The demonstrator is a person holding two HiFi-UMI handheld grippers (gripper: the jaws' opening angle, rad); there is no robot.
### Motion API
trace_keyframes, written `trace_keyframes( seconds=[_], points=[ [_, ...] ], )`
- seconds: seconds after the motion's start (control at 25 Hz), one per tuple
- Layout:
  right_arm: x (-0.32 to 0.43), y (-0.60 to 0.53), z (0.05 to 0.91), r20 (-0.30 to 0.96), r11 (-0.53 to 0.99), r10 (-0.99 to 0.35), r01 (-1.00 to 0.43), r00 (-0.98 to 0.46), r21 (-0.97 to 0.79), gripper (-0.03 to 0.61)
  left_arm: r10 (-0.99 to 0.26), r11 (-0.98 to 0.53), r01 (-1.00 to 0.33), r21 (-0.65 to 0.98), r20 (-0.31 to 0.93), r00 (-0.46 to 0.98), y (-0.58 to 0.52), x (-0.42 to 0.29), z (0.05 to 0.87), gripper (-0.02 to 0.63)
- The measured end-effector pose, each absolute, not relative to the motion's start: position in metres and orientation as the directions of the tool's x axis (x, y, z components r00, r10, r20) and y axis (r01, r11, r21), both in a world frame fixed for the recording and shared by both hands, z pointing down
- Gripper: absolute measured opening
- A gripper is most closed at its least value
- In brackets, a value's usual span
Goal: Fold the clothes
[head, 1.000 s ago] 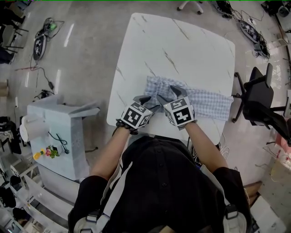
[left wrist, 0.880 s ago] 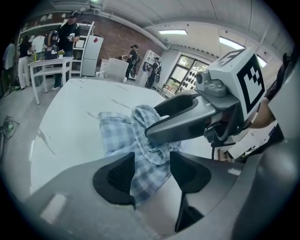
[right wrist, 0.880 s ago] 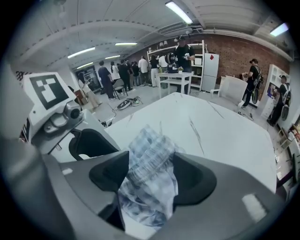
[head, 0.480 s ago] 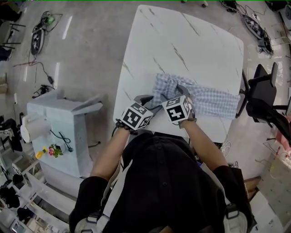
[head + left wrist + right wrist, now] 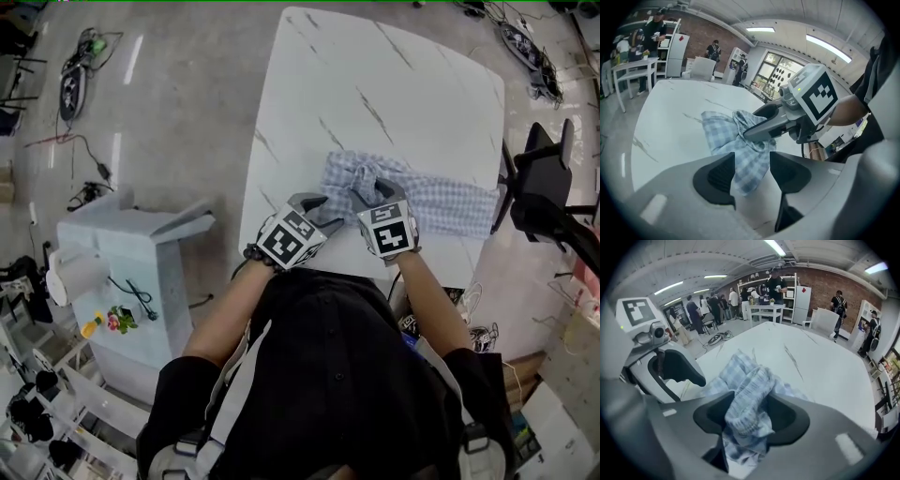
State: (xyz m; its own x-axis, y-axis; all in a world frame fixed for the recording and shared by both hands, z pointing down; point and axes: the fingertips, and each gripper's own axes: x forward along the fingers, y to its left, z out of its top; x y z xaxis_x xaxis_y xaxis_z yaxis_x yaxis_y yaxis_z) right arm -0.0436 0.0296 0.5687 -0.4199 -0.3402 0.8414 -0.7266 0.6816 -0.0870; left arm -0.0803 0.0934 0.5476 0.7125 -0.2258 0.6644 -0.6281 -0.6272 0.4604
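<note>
Table (image 5: 375,84) space is the first worry. The white marble top is broad, but the work sits close to its near edge, so there is little margin on the person's side.

The blue-checked garment (image 5: 441,202) lies in a band along that near part, from about the middle of the near edge out to the right edge. Its far end reaches the right edge beside a black chair (image 5: 548,187). A hard pull toward the left could probably drag the whole band instead of folding it. A push the other way could tip the end over the right edge.

The right gripper (image 5: 750,416) has just been closing. Its jaws now pinch a thick, twisted wad of cloth at the garment's bunched left end. That wad likely holds several layers, so lifting it may carry up a crumpled lump, not a clean edge, and the fold would set crooked.

The left gripper (image 5: 752,174) stands just beside it with jaws partly apart. A thin corner of the cloth lies between them, brushing one pad and clear of the other. If it closes from here it may catch only the tip, which could slip out under tension. The two grippers are close enough to knock together.
</note>
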Motion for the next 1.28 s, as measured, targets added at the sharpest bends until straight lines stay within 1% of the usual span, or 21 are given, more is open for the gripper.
trace_keyframes(
  seconds=[0.04, 0.2, 0.28, 0.44, 0.64, 0.8, 0.88, 0.92, 1.04, 1.08, 1.2, 1.28],
  points=[
    [-0.038, 0.03, 0.567, 0.839, 0.676, -0.345, -0.731, -0.421, -0.089, 0.216, -0.224, -0.638, -0.622, 0.454, 0.664, 0.714, 0.091, -0.075, 0.546, 0.239],
    [-0.017, 0.033, 0.558, 0.819, 0.65, -0.343, -0.746, -0.461, -0.147, 0.142, -0.22, -0.639, -0.617, 0.459, 0.66, 0.718, 0.085, -0.056, 0.542, 0.231],
    [-0.006, 0.034, 0.553, 0.797, 0.639, -0.338, -0.744, -0.501, -0.197, 0.127, -0.22, -0.636, -0.62, 0.46, 0.662, 0.716, 0.083, -0.047, 0.54, 0.227],
    [0.026, 0.032, 0.541, 0.737, 0.582, -0.35, -0.75, -0.579, -0.314, 0.117, -0.217, -0.631, -0.62, 0.466, 0.662, 0.718, 0.08, -0.027, 0.533, 0.219],
    [0.084, 0.031, 0.53, 0.633, 0.455, -0.374, -0.729, -0.678, -0.511, 0.115, -0.193, -0.652, -0.605, 0.458, 0.671, 0.716, 0.078, 0.011, 0.524, 0.219],
    [0.126, 0.035, 0.537, 0.625, 0.419, -0.358, -0.717, -0.694, -0.557, 0.117, -0.176, -0.664, -0.603, 0.442, 0.692, 0.701, 0.077, 0.045, 0.528, 0.219],
    [0.134, 0.04, 0.538, 0.598, 0.428, -0.326, -0.679, -0.732, -0.597, 0.135, -0.168, -0.666, -0.608, 0.433, 0.706, 0.688, 0.077, 0.06, 0.533, 0.219],
    [0.134, 0.043, 0.538, 0.568, 0.424, -0.301, -0.641, -0.766, -0.64, 0.165, -0.166, -0.665, -0.613, 0.427, 0.716, 0.678, 0.077, 0.067, 0.537, 0.219],
    [0.13, 0.048, 0.532, 0.457, 0.372, -0.237, -0.514, -0.857, -0.773, 0.315, -0.171, -0.66, -0.636, 0.4, 0.744, 0.645, 0.078, 0.082, 0.546, 0.219],
    [0.128, 0.047, 0.531, 0.439, 0.355, -0.232, -0.495, -0.868, -0.793, 0.339, -0.173, -0.657, -0.641, 0.397, 0.748, 0.64, 0.079, 0.086, 0.547, 0.219],
    [0.121, 0.043, 0.535, 0.457, 0.336, -0.232, -0.512, -0.858, -0.791, 0.348, -0.179, -0.643, -0.656, 0.395, 0.755, 0.631, 0.082, 0.098, 0.547, 0.219],
    [0.113, 0.042, 0.544, 0.526, 0.366, -0.215, -0.568, -0.822, -0.737, 0.348, -0.186, -0.636, -0.67, 0.384, 0.766, 0.615, 0.086, 0.098, 0.548, 0.219]
  ],
)
